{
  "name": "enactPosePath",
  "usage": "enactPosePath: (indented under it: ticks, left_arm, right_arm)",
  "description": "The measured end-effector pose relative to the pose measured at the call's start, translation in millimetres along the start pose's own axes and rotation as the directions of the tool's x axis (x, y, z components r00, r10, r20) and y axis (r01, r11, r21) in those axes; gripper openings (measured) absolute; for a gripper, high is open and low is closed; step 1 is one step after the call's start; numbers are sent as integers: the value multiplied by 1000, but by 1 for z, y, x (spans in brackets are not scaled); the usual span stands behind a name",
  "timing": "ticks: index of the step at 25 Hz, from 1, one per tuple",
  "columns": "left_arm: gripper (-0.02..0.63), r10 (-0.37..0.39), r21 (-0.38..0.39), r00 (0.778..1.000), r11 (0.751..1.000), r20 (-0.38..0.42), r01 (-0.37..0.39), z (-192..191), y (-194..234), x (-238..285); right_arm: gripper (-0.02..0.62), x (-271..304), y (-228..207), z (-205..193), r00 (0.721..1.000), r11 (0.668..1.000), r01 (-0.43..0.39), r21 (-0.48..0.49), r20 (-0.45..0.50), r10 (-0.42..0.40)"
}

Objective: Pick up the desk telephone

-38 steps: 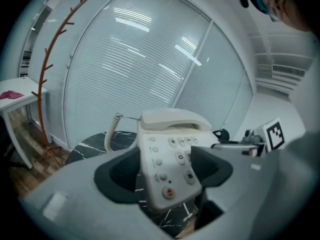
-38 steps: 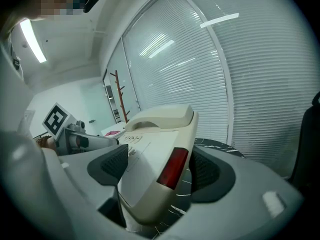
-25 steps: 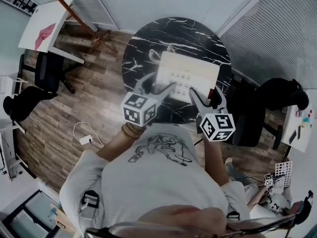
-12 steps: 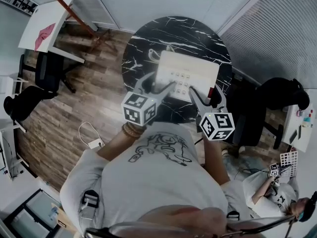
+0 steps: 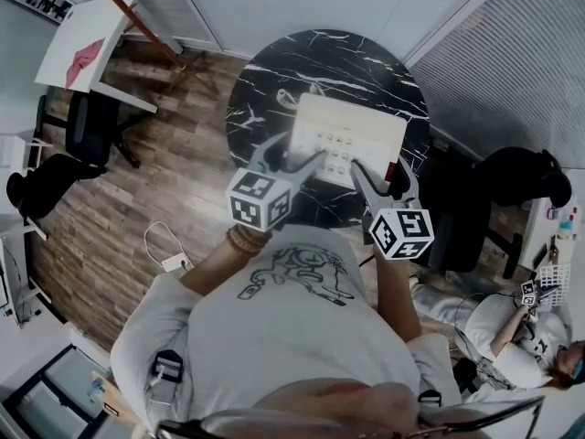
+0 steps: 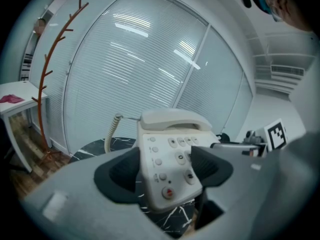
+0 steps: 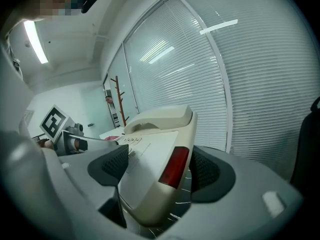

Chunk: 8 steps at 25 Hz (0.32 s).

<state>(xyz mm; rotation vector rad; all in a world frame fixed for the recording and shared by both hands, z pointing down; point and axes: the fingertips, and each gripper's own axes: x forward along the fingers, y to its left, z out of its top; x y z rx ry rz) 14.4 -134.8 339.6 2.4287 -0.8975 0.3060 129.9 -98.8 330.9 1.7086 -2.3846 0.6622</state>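
With the left gripper [image 5: 294, 158] and right gripper [image 5: 377, 176] each clamped on a near corner of the desk telephone [image 5: 352, 133] on the marble bench [image 5: 274, 71], a good lift needed both rising together, level.

Smooth plastic telephone [image 5: 352, 126] on glossy, seemingly marble table [image 5: 320, 62].

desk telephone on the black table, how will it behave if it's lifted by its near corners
The desk telephone looks like rigid, glossy plastic, so it probably won't flex but may slip in the fingers. Its handset only rests on top and could tip off if tilted. The coiled cord will likely dangle and tug.
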Motion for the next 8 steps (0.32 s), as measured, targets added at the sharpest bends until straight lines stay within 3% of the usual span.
enactPosePath:
  ticks: [8]
  left_arm:
    - [324,2,-1,1000,1000,-3,-2,3,-3,1]
  right_arm:
    - [379,-2,-2,3,1000,1000,1,6,-1,-1]
